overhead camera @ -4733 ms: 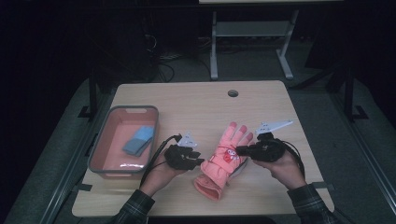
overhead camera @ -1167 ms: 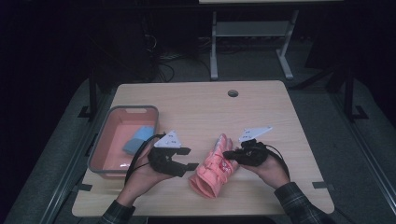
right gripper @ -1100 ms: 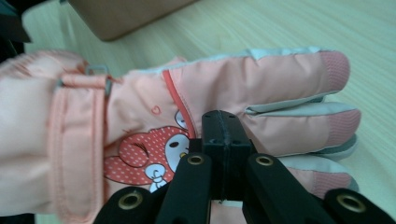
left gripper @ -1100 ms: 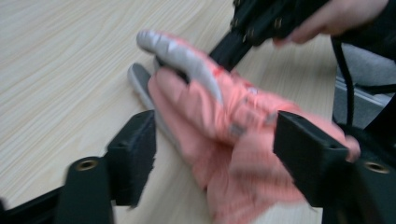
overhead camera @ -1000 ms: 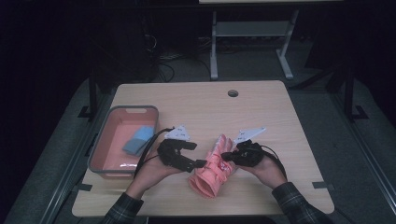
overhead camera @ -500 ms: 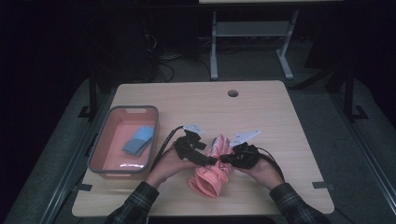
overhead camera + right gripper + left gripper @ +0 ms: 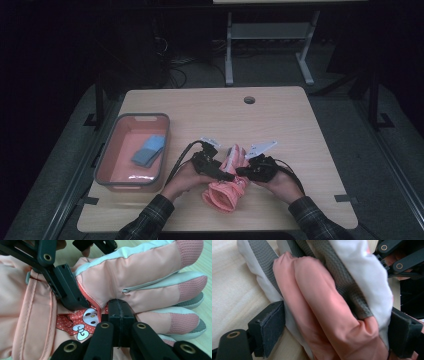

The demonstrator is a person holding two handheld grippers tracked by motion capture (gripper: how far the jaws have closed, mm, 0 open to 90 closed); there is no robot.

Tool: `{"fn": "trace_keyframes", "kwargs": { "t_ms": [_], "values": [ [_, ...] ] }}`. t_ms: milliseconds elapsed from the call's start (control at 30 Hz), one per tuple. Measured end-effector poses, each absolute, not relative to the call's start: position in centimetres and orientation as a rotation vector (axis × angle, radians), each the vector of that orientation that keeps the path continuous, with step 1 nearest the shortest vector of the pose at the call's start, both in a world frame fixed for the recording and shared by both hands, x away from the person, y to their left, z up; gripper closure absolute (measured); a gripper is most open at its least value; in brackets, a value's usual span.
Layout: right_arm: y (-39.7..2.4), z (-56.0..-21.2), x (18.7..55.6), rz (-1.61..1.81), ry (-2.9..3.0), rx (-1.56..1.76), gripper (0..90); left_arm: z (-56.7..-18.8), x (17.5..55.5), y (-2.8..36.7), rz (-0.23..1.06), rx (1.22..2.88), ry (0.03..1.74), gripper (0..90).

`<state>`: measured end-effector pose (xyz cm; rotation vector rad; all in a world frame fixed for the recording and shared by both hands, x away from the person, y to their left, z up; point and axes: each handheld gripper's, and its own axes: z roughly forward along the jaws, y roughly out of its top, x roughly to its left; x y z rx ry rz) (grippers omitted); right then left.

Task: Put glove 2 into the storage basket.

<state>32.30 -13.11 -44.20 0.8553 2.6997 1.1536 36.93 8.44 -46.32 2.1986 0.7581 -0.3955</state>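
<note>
We've got the padded pink winter glove (image 7: 227, 186) with grey-and-white fingers lying well to the right of the pink plastic bin (image 7: 118, 176), near the front edge of the light wood table (image 7: 280, 120). The left gripper (image 7: 332, 332) has its jaws spread around the glove's fingers, pads against both sides. The right gripper (image 7: 120, 315), just beside it, is pinched closed at the base of the glove's fingers.

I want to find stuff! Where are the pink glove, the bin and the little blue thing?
pink glove (image 7: 226, 192): high view, its cuff end.
bin (image 7: 101, 161): high view, its left rim.
blue thing (image 7: 149, 149): high view, its middle, inside the bin.
</note>
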Motion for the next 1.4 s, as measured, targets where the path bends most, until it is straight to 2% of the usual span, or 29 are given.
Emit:
{"fn": "trace_keyframes", "kwargs": {
  "t_ms": [233,333,467,767,800,867,967,1133,1233,1400],
  "values": [
    [-13.1,-44.4,32.4,1.166,2.704,0.849,90.0,-46.5,37.0,8.2,-0.42,2.192,0.754,12.6],
    [-13.1,-44.5,32.4,1.165,2.706,0.845,90.0,-46.6,37.2,8.0,-0.464,2.175,0.753,15.5],
    [-13.2,-44.6,32.5,1.164,2.702,0.842,90.0,-46.8,37.4,7.9,-0.515,2.161,0.765,26.0],
    [-13.5,-44.6,32.7,1.187,2.687,0.858,90.0,-46.4,37.3,8.2,-0.468,2.169,0.764,52.6],
    [-13.9,-44.4,32.8,1.223,2.689,0.881,87.3,-46.3,37.3,8.3,-0.467,2.174,0.76,55.1],
    [-14.9,-44.1,32.9,1.311,2.689,0.899,74.6,-46.2,37.2,8.3,-0.455,2.167,0.76,57.0],
    [-16.7,-43.0,32.6,1.403,2.595,0.928,66.2,-45.8,37.0,8.2,-0.443,2.17,0.751,58.0],
    [-20.1,-43.0,32.9,1.416,2.43,1.0,40.6,-44.8,36.7,8.4,-0.431,2.161,0.744,58.6],
    [-21.6,-44.0,33.5,1.353,2.36,1.052,34.3,-43.9,36.5,8.7,-0.397,2.156,0.739,58.6],
    [-22.6,-46.2,34.9,1.159,2.343,1.197,31.1,-42.2,36.3,9.7,-0.35,2.138,0.731,58.6]
  ]
}}
